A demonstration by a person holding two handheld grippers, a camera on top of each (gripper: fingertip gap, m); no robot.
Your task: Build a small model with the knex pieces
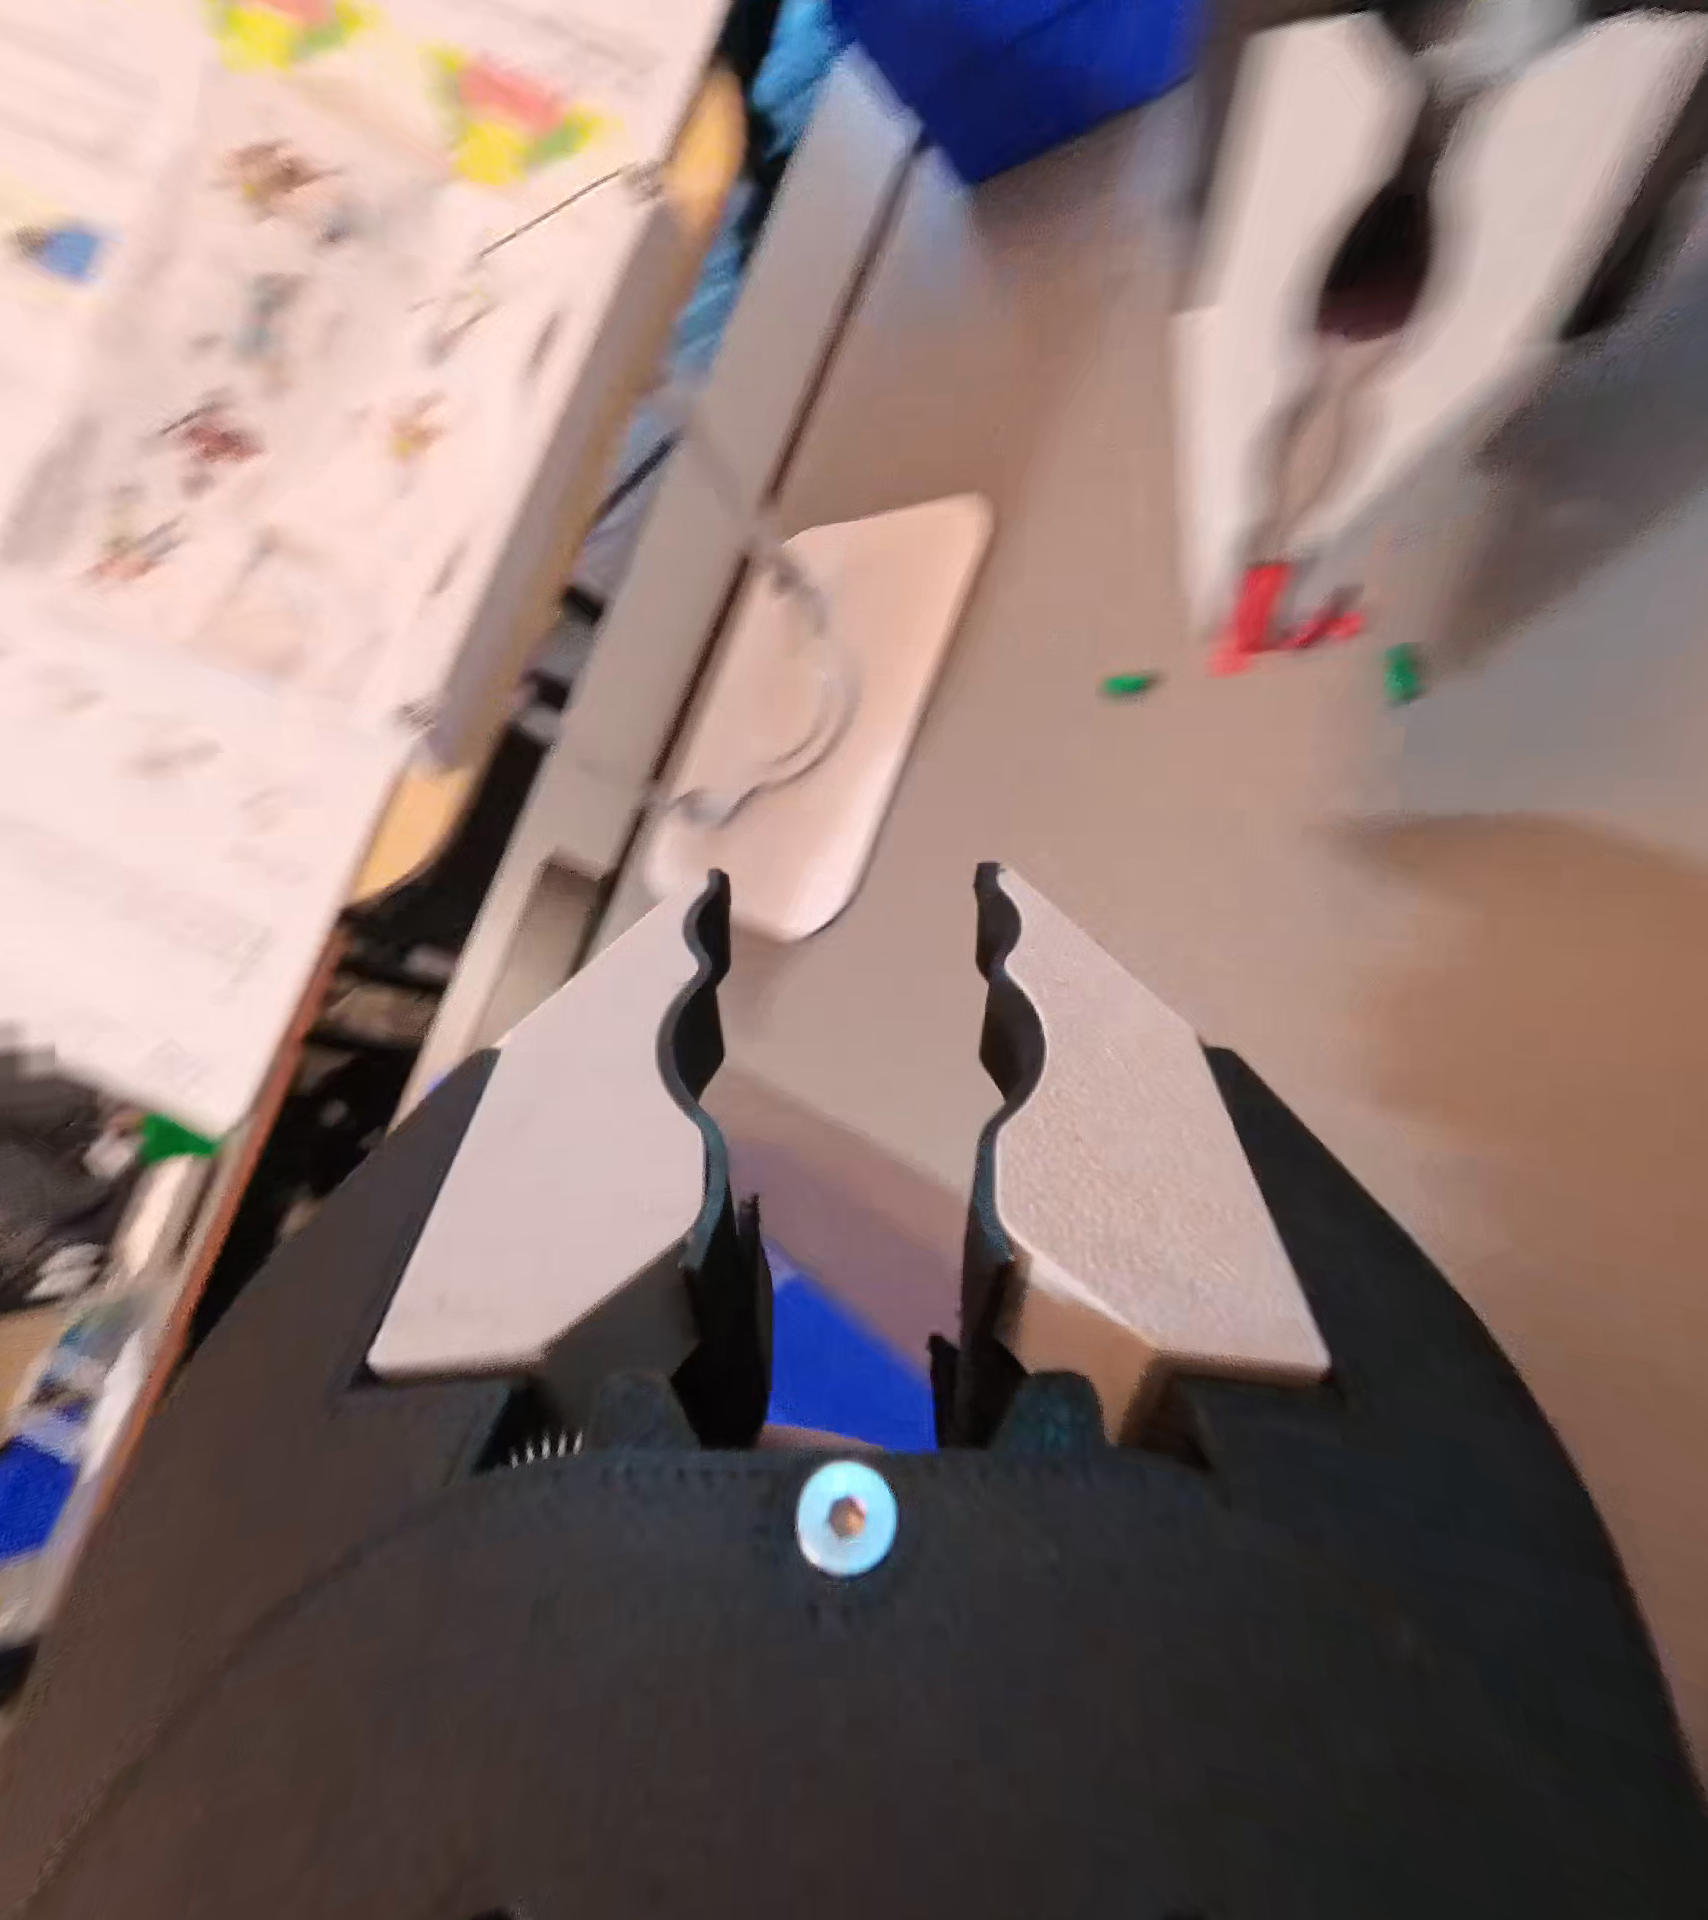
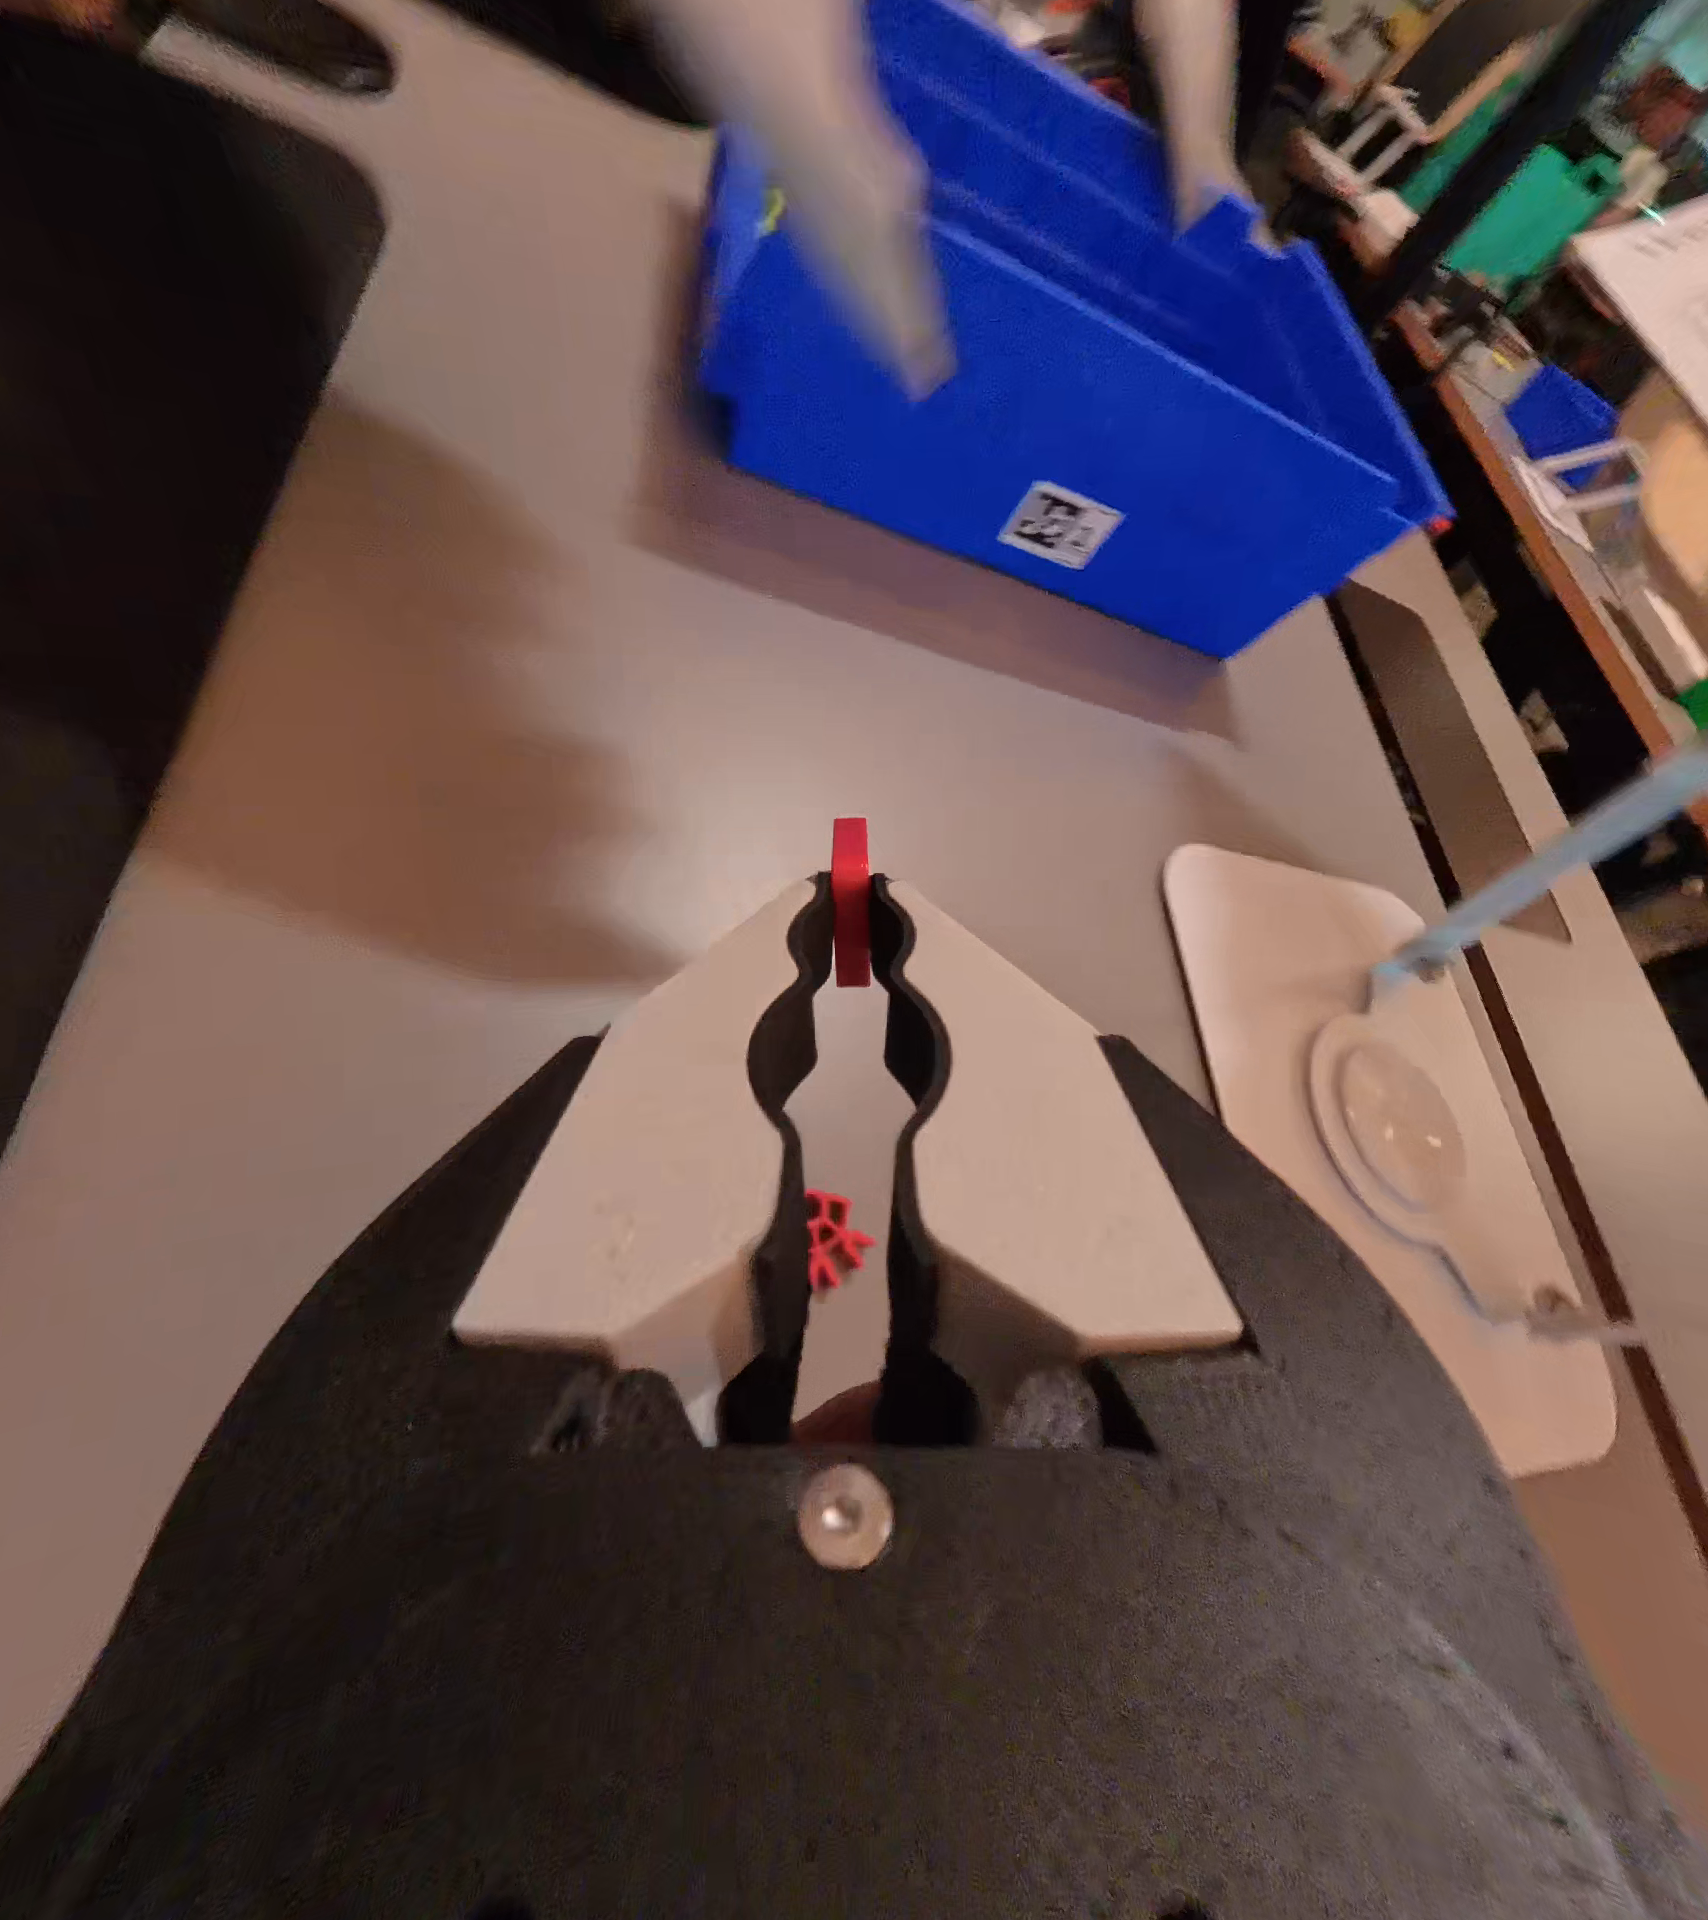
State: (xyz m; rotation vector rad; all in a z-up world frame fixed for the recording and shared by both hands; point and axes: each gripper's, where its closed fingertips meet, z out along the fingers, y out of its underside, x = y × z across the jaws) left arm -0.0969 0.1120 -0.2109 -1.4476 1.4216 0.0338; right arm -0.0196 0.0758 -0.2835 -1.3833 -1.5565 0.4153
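Your right tool [image 2: 850, 883] is clamped on a small flat red piece [image 2: 850, 899], pinched edge-on at the very tips so that its upper end stands out past them. Below that tool, seen through the gap between its fingers, a red lattice-like piece [image 2: 834, 1242] lies on the grey desk [image 2: 414, 831]. In the left wrist view the same red cluster [image 1: 1276, 618] shows blurred right under the tips of that right tool [image 1: 1276, 520], with two small green pieces [image 1: 1128, 684] [image 1: 1403, 670] lying on the desk to either side of it.

Your left tool [image 1: 850, 883] holds nothing: its fingers stand well apart with only desk between them. It hangs above the desk, and just ahead of its tips lies a pale rounded pad [image 1: 829, 707] carrying a clear lens-like piece [image 1: 788, 717] in a light frame. In the right wrist view that pad [image 2: 1245, 935] sits to the right of your right tool, close by the desk's edge.

Ahead of the right tool, farther across the desk, stands a blue bin [image 2: 1037, 447] with a small white sticker on its near wall. The left tool [image 2: 933, 208] appears as a blur in front of and above the bin. To the left of your left tool, a large white printed sheet [image 1: 206, 416] with coloured pictures fills that side of the view.
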